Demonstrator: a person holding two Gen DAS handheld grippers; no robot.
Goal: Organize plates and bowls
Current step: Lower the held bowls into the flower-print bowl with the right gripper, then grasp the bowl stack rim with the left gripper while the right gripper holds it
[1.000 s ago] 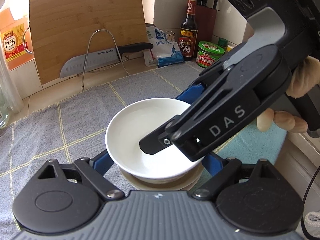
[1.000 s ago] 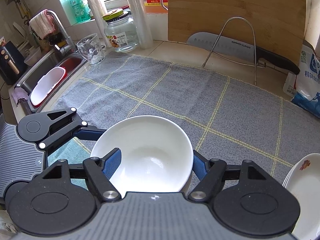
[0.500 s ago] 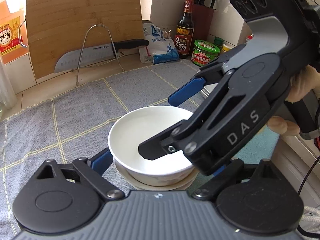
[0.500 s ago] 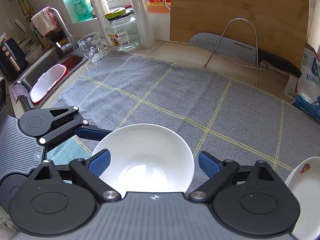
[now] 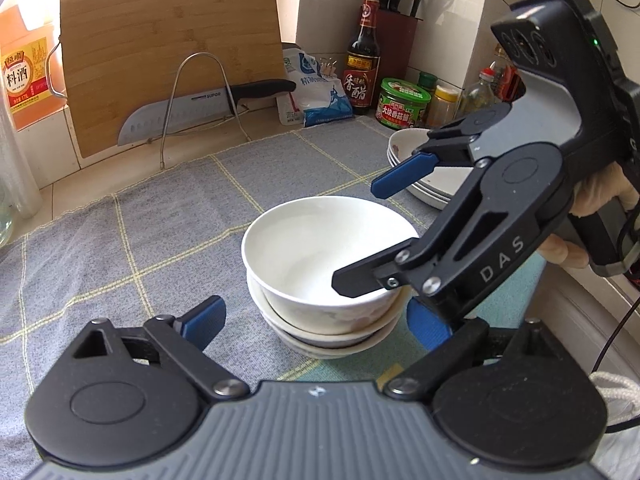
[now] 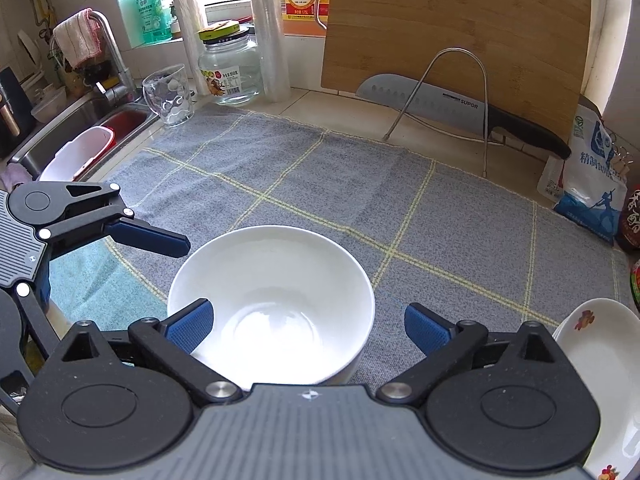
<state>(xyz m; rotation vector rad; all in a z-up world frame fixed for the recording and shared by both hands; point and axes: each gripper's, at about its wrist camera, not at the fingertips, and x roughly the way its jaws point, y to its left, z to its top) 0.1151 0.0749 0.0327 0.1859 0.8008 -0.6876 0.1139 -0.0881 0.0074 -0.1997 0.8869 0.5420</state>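
Observation:
A white bowl [image 5: 320,248] sits nested on a stack of other bowls [image 5: 332,336] on the grey checked cloth [image 5: 160,220]. It also shows in the right wrist view [image 6: 272,296]. My left gripper [image 5: 316,320] is open, its blue pads either side of the stack's near side, not touching. My right gripper [image 6: 308,324] is open and empty, its pads apart around the bowl's near rim. From the left wrist view the right gripper [image 5: 384,236] hangs over the bowl. A stack of white plates [image 5: 436,180] lies at the right, and shows in the right wrist view [image 6: 600,360].
A bamboo cutting board [image 5: 168,52] and a knife [image 5: 192,108] on a wire rack stand at the back. Bottles, a green jar [image 5: 404,104] and a salt bag [image 5: 316,92] crowd the back right. A glass [image 6: 170,94], jar [image 6: 232,68] and sink [image 6: 80,136] lie left.
My right gripper opened and let go of the white bowl, which now rests on the stack. Both grippers drew back from the bowls.

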